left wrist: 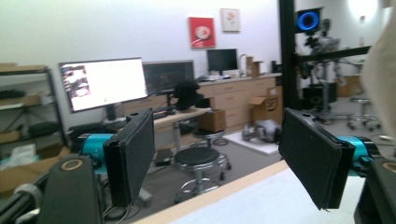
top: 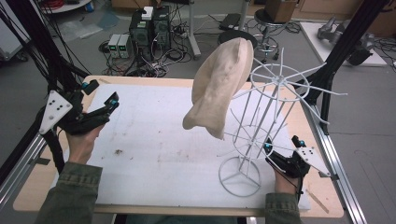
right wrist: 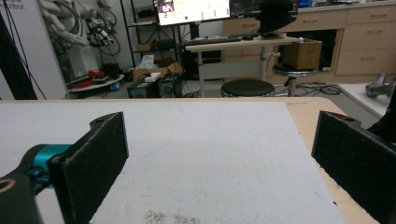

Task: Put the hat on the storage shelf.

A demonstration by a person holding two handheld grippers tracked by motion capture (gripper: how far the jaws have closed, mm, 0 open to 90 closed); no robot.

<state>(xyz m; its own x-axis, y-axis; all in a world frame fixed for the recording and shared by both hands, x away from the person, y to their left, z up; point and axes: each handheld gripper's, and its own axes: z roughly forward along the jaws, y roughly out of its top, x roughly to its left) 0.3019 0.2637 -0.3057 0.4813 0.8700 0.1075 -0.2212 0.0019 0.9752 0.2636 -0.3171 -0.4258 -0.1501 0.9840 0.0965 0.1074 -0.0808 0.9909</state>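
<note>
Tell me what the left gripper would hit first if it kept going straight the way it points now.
Probably nothing on the table. The left gripper, jaws open and empty, points out over the table's far edge. The beige cloth sits at the right edge of its view, off that line. Depth is uncertain.

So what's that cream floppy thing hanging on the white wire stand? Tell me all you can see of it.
The cream hat looks like soft, slightly fuzzy fabric, plain and unpatterned. It hangs tilted on the upper left side of the white wire stand, its rounded crown uppermost and its folded lower edge drooping above the white mat, not touching it. Only the stand's prongs appear to touch it; neither gripper is on it. How it hooks on is hidden.
</note>
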